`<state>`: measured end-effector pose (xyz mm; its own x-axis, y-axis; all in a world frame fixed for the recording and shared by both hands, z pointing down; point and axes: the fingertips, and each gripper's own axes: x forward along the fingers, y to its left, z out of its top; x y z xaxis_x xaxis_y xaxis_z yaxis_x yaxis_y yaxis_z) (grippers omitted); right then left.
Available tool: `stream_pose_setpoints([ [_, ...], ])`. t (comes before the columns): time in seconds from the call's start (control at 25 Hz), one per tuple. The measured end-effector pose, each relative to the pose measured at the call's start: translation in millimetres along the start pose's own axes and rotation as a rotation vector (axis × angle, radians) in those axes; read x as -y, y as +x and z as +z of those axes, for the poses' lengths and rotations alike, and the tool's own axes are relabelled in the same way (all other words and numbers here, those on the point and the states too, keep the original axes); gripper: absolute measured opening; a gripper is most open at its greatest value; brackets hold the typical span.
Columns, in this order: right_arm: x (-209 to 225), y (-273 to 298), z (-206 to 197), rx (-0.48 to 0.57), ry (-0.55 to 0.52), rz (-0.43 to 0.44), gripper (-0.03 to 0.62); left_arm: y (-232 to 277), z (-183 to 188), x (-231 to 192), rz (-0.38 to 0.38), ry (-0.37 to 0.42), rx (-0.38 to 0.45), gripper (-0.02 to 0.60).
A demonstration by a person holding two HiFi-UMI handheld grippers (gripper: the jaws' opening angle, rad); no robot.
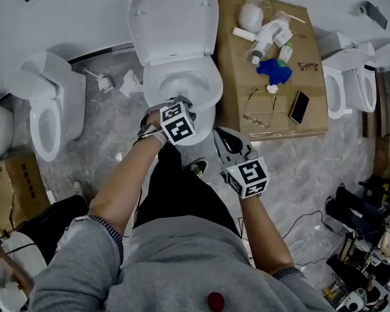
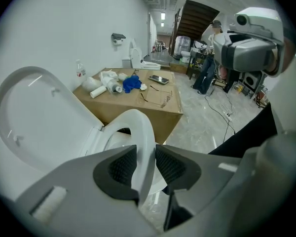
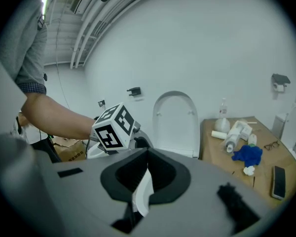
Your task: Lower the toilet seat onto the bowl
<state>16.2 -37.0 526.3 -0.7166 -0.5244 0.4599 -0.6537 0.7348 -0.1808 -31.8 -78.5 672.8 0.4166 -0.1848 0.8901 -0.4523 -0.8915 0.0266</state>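
A white toilet stands against the wall with its lid point(image 1: 173, 18) upright. Its seat point(image 1: 182, 83) reaches forward over the bowl point(image 1: 207, 125), and I cannot tell whether it rests on the bowl. My left gripper point(image 1: 181, 104) is at the seat's front rim. In the left gripper view the rim point(image 2: 144, 132) runs between the dark pads point(image 2: 119, 169), which sit close against both its sides. My right gripper point(image 1: 225, 139) hangs in front of the bowl, apart from it. Its jaws point(image 3: 148, 154) meet at the tips, and only a white sliver shows in the slit.
A cardboard box point(image 1: 312, 119) right of the toilet carries bottles, a blue cloth point(image 1: 275, 70), glasses and a phone point(image 1: 299, 106). More toilets stand at left point(image 1: 45, 109) and right point(image 1: 351, 86). Cables point(image 1: 305, 223) and gear lie on the floor at right. The person's legs stand before the bowl.
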Motion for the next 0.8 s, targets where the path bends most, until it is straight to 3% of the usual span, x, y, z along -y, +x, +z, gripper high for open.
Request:
stream_pose_setpoints([
  [0.8,2.7,33.8,-72.9,-0.049,0.087,0.009,0.014,61.4,-38.8,60.0,-0.138,-0.073,-0.010,0.129],
])
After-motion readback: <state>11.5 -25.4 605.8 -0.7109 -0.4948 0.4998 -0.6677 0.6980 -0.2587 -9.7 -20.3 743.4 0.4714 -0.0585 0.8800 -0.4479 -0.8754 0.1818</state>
